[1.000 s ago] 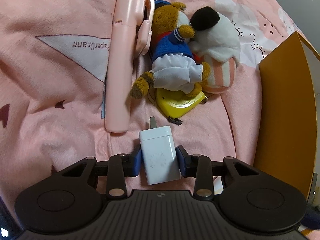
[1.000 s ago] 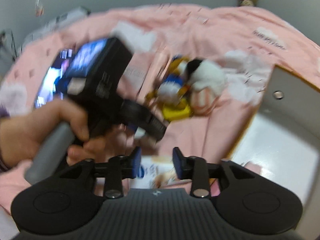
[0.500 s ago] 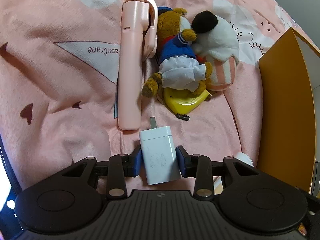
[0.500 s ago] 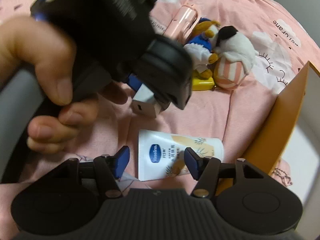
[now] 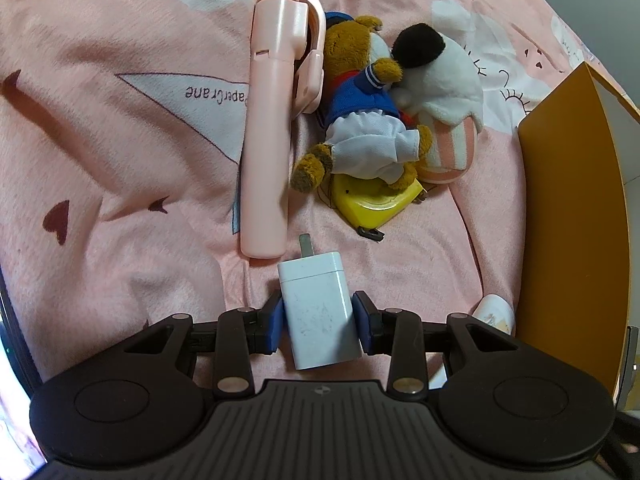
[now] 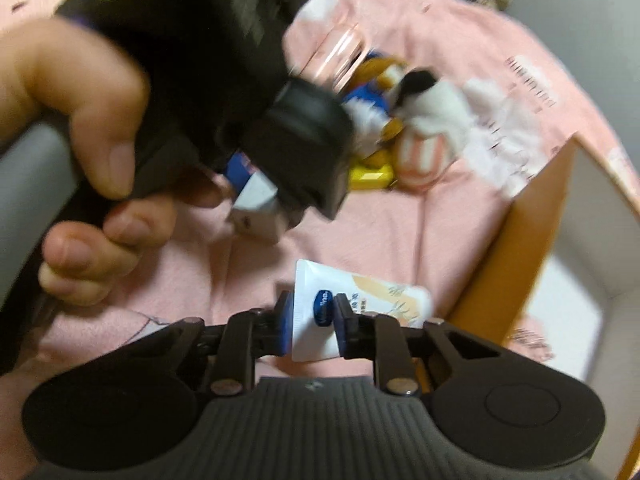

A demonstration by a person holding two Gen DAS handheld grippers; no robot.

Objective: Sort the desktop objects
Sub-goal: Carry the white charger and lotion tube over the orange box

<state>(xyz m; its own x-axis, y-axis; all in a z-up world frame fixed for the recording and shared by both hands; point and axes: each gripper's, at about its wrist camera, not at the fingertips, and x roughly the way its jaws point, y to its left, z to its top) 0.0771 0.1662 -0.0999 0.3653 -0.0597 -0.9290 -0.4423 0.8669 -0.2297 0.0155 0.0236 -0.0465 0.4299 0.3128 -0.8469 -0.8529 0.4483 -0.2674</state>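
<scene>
On my left, the left gripper (image 5: 318,318) pinches the charger (image 5: 320,312) between its pads, clear of the blanket (image 5: 120,160), with the stick (image 5: 272,132), plush toys (image 5: 384,112) and tape measure (image 5: 372,204) lying beyond it, all as they lay a second ago. To the right, my right gripper (image 6: 310,326) has just been closing and its pads now press the flat end of the tube (image 6: 352,300), which lies on the blanket just beside the box (image 6: 516,240). Half a second ago those jaws stood wide either side of the tube, so I judge the second item secured and both ready for sorting.
</scene>
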